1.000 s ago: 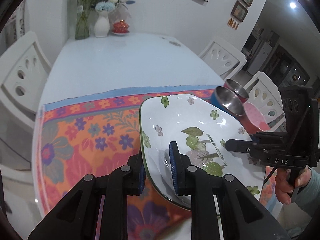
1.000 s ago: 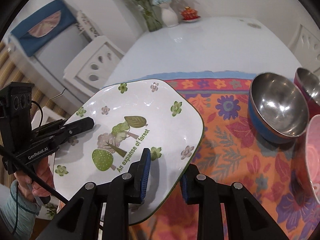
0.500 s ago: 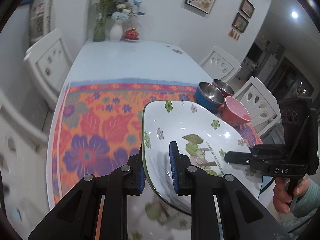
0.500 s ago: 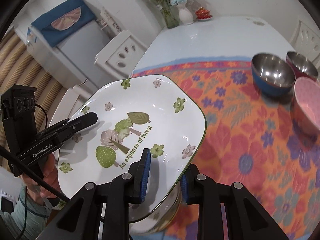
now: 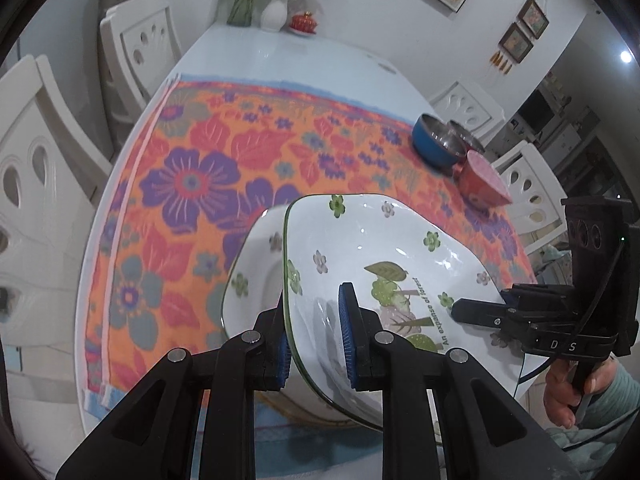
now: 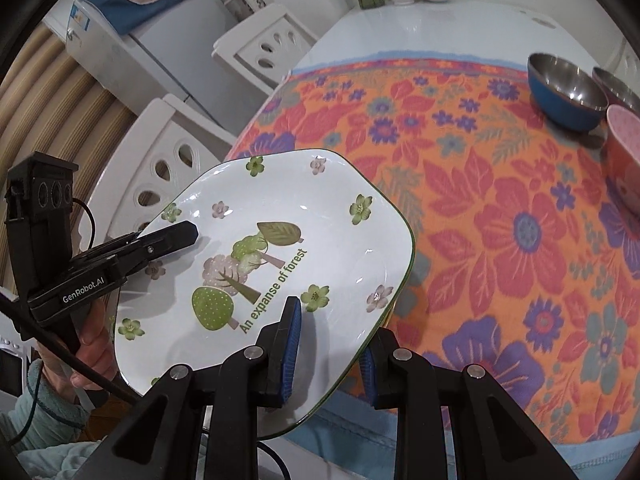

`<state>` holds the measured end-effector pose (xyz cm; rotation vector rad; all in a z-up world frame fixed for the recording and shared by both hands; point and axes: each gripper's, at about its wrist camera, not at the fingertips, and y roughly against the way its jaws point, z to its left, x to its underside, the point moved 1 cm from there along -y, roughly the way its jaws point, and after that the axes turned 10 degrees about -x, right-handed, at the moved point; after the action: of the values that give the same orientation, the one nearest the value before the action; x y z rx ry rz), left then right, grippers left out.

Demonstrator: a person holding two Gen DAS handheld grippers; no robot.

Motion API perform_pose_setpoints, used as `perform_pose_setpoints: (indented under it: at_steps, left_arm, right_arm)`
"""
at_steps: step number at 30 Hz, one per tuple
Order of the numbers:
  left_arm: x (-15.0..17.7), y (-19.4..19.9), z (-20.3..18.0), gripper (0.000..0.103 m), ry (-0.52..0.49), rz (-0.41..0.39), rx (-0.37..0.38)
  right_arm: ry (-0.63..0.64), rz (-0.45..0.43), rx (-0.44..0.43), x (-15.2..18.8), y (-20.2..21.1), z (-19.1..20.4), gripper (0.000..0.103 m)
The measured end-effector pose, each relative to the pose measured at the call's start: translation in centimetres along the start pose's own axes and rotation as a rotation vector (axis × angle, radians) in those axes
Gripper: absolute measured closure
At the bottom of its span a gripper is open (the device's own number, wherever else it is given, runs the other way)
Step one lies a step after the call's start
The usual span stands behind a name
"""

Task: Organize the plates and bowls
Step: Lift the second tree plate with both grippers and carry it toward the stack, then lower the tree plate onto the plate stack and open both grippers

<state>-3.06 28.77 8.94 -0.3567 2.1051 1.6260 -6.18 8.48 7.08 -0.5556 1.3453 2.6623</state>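
A white square plate with green flowers and the words "An expanse of forest" is held in the air over the near table edge; it also shows in the right wrist view. My left gripper is shut on its left rim. My right gripper is shut on its right rim. Each gripper shows in the other's view, clamped on the far rim. A second matching plate lies below on the floral cloth, partly hidden by the held plate.
A blue steel bowl, a red steel bowl and a pink bowl stand at the cloth's far right. Vases and a red dish stand at the table's far end. White chairs surround the table.
Both grippers have pulled back toward the near table edge and risen with the plate between them. The second plate on the cloth has come into view beneath it.
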Motion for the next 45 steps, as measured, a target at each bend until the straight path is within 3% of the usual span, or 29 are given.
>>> perform_pose_setpoints:
  at_steps: [24, 45]
  left_arm:
    - [1.6, -3.9, 1.5, 0.086, -0.010, 0.102, -0.020]
    - [-0.6, -4.7, 1.6, 0.079, -0.047, 0.152, -0.083]
  right_arm:
    - [-0.011, 0.076, 0.076, 1.1, -2.8, -0.1, 0.077]
    - [-0.063, 0.097, 0.073, 1.2, -3.5, -0.2, 0.076]
